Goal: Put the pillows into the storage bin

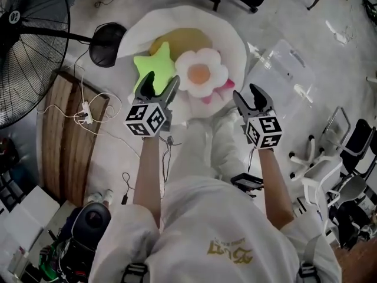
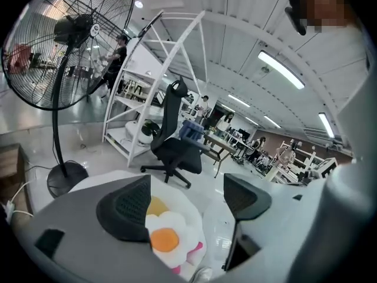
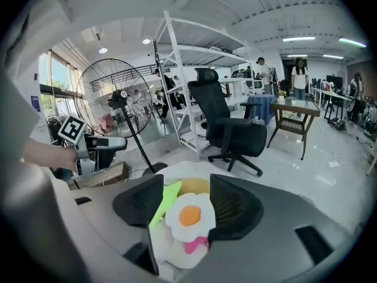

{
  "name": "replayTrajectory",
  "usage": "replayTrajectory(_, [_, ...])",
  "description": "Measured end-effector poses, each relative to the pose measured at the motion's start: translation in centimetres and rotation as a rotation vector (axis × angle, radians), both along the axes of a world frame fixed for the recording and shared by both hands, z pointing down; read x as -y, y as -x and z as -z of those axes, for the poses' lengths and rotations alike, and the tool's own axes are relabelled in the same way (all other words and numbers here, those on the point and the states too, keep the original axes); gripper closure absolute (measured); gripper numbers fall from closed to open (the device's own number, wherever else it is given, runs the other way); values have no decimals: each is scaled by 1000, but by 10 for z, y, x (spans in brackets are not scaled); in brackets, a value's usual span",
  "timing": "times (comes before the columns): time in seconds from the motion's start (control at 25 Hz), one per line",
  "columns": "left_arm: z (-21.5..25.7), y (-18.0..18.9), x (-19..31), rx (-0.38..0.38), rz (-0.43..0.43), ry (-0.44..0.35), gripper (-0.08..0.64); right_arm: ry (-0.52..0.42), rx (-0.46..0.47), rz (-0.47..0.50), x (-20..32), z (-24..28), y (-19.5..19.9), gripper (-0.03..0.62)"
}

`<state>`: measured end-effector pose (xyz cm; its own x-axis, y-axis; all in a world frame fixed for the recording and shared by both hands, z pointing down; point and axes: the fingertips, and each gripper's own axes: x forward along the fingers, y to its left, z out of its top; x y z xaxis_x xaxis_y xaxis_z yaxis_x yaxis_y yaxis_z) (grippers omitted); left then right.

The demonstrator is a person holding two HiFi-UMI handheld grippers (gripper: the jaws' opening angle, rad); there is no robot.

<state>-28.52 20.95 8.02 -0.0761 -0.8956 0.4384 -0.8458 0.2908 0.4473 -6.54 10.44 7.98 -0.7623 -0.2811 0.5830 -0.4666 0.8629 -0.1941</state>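
White-shirted (image 1: 224, 234) and standing, a person holds two claws out over a heap of pillows on the floor, at twelve o'clock from the feet.

Largest is the round white cushion (image 1: 232, 37) that carries the rest. The clear storage bin (image 1: 283, 69) sits on the floor just beside it, at about two o'clock from the person, with no pillow inside that can be seen; whether a lid covers it cannot be told. On the cushion lie a yellow pillow (image 1: 182, 40) at the far side, a white flower pillow (image 1: 201, 72) with an orange centre, a green star pillow (image 1: 154, 63) touching it at nine o'clock, and a pink pillow (image 1: 219, 92) peeping out beneath the flower at five o'clock.

The left claw (image 1: 158, 87) hangs above the star's near edge, jaws wide and empty. The right claw (image 1: 252, 99) hangs at four o'clock from the flower, jaws likewise apart with nothing between them. No pillow appears to have been lifted yet.

Risks from here: the plush is broad and soft, so a pinch on one petal or star point could let the pillow sag and slip free on the way across. Lifting the flower may also drag the pink pillow off the cushion. The see-through bin has a rim that is hard to read, and a misjudged drop could land on the floor.
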Motion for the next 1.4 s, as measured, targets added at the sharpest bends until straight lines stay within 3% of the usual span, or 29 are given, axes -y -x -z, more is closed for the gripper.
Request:
replayTrajectory(0.32, [-81,-5,7,-68,-17,80,173,60,-85,34,20,-80,11,333])
replayTrajectory(0.8, [-253,-32,-7,-195,-51,268,181,186,-175,9,38,-224,6,330])
replayTrajectory(1.08, [-339,-28,-23,-243,-17,353,187,221,-209,-9,44,-296,12,327])
replayTrajectory(1.4, [-430,-13,-33,-319,57,422,195,274,-223,-102,54,-372,16,316])
